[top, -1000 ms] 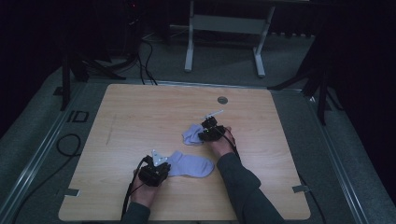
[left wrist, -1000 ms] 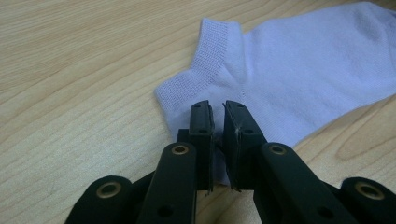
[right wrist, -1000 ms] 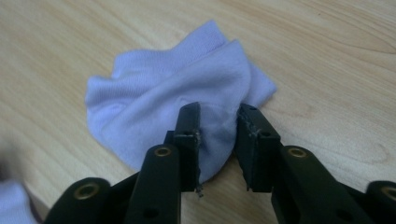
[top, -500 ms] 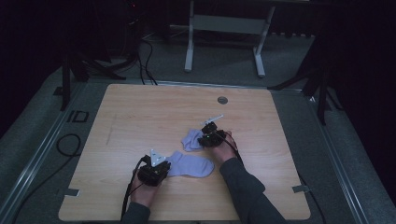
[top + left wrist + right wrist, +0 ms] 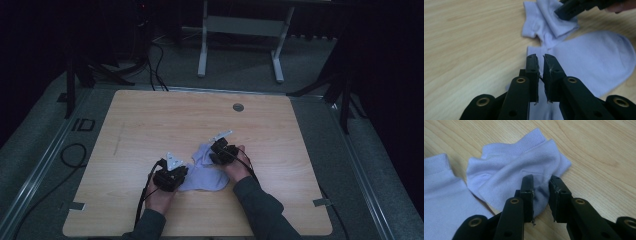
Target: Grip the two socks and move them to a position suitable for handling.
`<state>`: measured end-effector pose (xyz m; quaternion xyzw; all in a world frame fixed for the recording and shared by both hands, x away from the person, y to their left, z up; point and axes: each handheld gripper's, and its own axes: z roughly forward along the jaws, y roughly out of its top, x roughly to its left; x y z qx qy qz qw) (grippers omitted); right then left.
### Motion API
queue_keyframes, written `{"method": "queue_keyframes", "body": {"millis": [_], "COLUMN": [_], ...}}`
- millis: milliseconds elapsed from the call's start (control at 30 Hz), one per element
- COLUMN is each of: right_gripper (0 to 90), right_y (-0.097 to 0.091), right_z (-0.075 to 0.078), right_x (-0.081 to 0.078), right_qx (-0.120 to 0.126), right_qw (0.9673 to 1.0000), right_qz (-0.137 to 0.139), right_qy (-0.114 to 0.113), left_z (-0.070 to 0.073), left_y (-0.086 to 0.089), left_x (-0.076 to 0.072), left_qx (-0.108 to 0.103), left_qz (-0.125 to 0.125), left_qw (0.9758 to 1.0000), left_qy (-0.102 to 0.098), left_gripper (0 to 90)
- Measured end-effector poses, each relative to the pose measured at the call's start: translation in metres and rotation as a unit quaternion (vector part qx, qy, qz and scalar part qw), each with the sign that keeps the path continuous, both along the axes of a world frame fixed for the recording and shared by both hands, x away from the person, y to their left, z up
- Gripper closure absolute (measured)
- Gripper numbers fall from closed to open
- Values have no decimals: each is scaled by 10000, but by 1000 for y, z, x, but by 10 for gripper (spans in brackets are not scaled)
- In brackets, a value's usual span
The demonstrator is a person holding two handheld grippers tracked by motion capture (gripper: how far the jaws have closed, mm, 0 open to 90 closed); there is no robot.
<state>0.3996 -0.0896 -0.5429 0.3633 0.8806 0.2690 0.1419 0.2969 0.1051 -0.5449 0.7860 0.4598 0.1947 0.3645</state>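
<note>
We clamp the flat sock (image 5: pixel 596 60) in our left gripper (image 5: pixel 539 75); our right gripper (image 5: pixel 541 195) pinches the folded sock (image 5: pixel 519 167) on the desk (image 5: pixel 150 120).

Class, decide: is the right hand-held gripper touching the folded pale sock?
Touching. In the right gripper view, the right hand-held gripper has its jaws pinching a bunched fold of the folded sock, with the fabric squeezed between them.

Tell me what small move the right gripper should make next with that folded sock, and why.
Probably draw the folded sock a little further over the flat sock. The right gripper pinches its bunched fabric, and the left gripper is closed on the flat sock's edge, anchoring it.
</note>
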Motion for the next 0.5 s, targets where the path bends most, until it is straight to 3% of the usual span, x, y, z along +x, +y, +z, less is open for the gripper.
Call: {"method": "queue_keyframes", "body": {"millis": [200,500], "right_gripper": [740,739], "right_y": [-2,-4], "right_z": [0,-1], "right_x": [1,2], "right_qx": [76,160], "right_qw": [10000,9998], "right_qz": [-12,-10], "right_qy": [57,80], "left_z": [3,0], "left_y": [-17,-35], "left_x": [22,50], "left_qx": [50,125], "left_qz": [-82,-71], "left_qw": [9999,9998], "left_qy": [-64,108], "left_gripper": [817,814]}}
